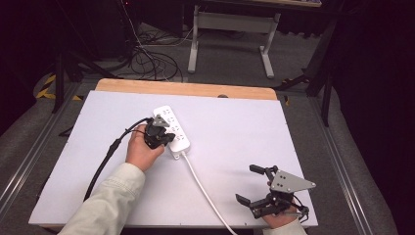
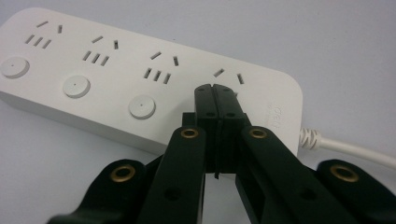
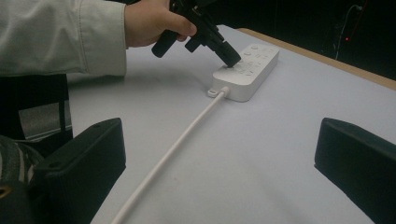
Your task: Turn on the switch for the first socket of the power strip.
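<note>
A white power strip (image 1: pixel 174 132) (image 2: pixel 116 70) (image 3: pixel 252 70) with several sockets and round buttons lies left of the table's middle. Its white cord (image 1: pixel 203 191) (image 3: pixel 173 149) runs to the near edge. My left gripper (image 1: pixel 166 139) (image 2: pixel 215 91) (image 3: pixel 232 60) is shut, and its joined tips press down on the strip's top at the cord end, beside the last socket, covering the spot where a button would sit. My right gripper (image 1: pixel 247 184) (image 3: pixel 217 163) rests at the near right of the table, jaws wide open with nothing between them, pointing toward the strip.
The white tabletop (image 1: pixel 244 127) has a wooden far edge (image 1: pixel 186 88). My left gripper's black cable (image 1: pixel 105 161) trails off the near left. Beyond the table stand white desk legs (image 1: pixel 230 39), and loose cables (image 1: pixel 151 63) lie on the floor.
</note>
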Demonstrator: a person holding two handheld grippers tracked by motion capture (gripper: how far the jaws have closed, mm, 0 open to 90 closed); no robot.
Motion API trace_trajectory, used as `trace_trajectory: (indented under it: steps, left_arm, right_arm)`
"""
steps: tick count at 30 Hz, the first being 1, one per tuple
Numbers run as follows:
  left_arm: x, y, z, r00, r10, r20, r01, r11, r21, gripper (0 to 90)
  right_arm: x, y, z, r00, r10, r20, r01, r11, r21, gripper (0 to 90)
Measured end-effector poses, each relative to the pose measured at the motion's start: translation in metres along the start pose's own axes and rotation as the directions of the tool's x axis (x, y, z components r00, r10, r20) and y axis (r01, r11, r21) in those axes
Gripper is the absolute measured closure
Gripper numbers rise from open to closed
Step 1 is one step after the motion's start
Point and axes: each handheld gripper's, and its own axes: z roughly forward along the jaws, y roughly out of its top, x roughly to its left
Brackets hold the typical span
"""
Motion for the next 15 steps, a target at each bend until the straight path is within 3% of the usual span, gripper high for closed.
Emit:
trace_trajectory:
  steps: [15]
  left_arm:
    - [-0.0021, -0.0019, 0.0007, 0.9994, 0.030, -0.017, -0.030, 0.9995, -0.002, 90.0]
  right_arm:
    - [0.0005, 0.0000, 0.0005, 1.0000, 0.000, 0.000, 0.000, 1.000, 0.002, 2.5]
